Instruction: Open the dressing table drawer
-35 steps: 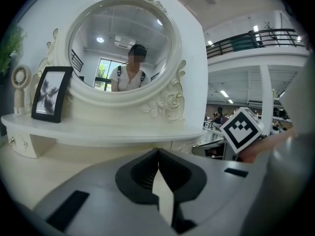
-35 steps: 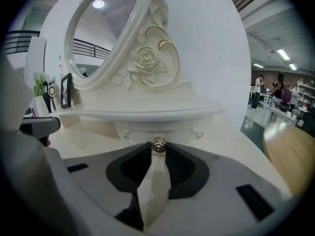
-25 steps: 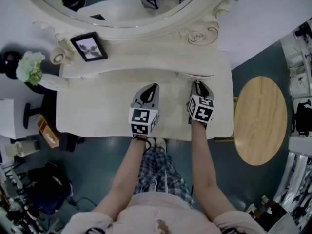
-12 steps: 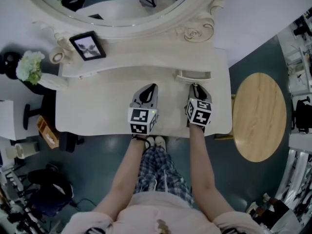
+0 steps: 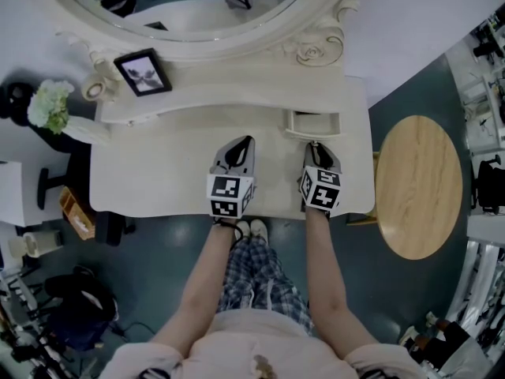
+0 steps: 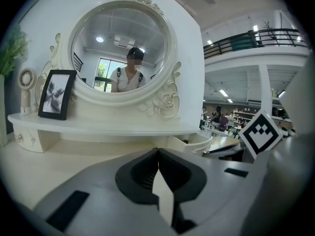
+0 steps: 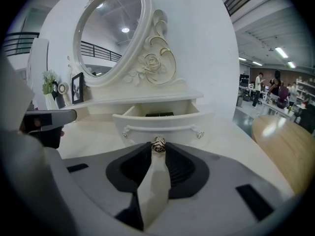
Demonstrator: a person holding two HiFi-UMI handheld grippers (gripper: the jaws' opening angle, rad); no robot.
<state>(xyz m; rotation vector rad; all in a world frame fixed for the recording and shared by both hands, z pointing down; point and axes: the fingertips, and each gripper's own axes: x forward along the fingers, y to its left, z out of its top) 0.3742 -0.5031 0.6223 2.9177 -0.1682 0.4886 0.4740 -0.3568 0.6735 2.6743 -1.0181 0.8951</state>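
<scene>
The cream dressing table [image 5: 158, 172] has a small right-hand drawer [image 5: 313, 122] that stands partly pulled out from under the shelf. In the right gripper view the drawer front [image 7: 162, 124] faces me and dark items show inside. My right gripper [image 7: 158, 146] is shut on the drawer's metal rose-shaped knob [image 7: 158, 143]; in the head view the right gripper [image 5: 315, 144] sits just in front of the drawer. The left gripper [image 5: 249, 139] hovers over the tabletop to the left, shut with nothing in it, as its own view also shows of the left gripper [image 6: 157, 150].
An oval mirror [image 5: 181, 6] rises behind the shelf, which carries a photo frame [image 5: 144, 73]. White flowers [image 5: 47, 105] stand at the far left. A round wooden stool [image 5: 418, 189] is close to the table's right end. The person's legs are under the front edge.
The right gripper has drawn back toward the person with the knob in its jaws, and the drawer has slid further out. The left gripper has stayed where it was.
</scene>
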